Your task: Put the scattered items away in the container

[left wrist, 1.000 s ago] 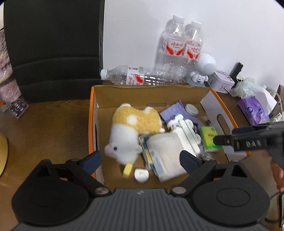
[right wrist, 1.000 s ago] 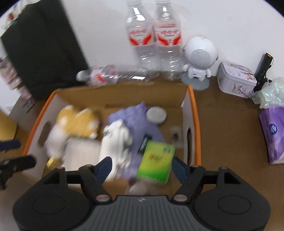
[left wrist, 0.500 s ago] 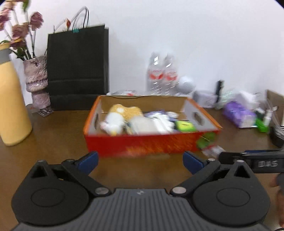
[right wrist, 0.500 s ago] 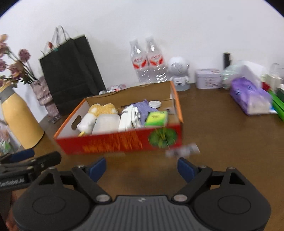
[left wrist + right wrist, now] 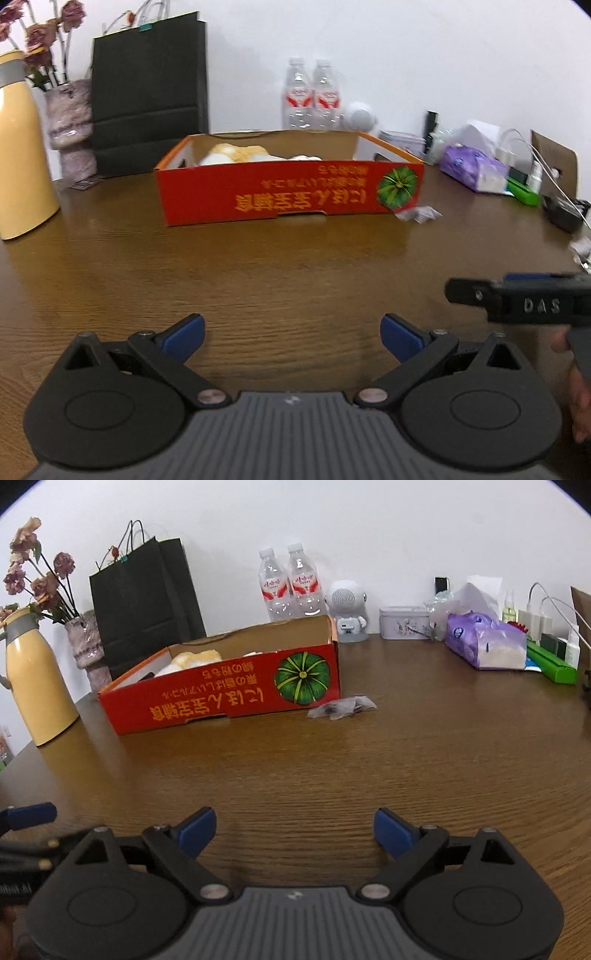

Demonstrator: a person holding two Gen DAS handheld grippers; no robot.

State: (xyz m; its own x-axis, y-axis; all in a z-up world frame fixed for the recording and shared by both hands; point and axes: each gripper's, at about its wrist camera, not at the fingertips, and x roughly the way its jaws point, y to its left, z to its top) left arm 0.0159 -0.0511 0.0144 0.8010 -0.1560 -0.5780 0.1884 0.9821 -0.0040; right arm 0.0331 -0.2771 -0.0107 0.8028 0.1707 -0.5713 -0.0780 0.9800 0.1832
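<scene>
The red cardboard box (image 5: 288,195) (image 5: 229,694) stands on the wooden table with a yellow-white plush toy (image 5: 236,153) (image 5: 195,659) and other items inside, mostly hidden by its wall. A small crumpled clear wrapper (image 5: 417,213) (image 5: 341,707) lies on the table beside the box's right front corner. My left gripper (image 5: 291,334) is open and empty, low over the table well in front of the box. My right gripper (image 5: 293,830) is open and empty, also in front of the box; its side shows in the left wrist view (image 5: 517,299).
A yellow flask (image 5: 35,675), a vase of dried flowers (image 5: 86,648) and a black paper bag (image 5: 144,602) stand at the left. Two water bottles (image 5: 290,585), a white robot speaker (image 5: 347,609), a tin (image 5: 404,627), purple tissue pack (image 5: 484,640) and clutter line the back right.
Both grippers have pulled back and down from above the box to low over the table in front of it. The box contents are now mostly hidden behind its front wall.
</scene>
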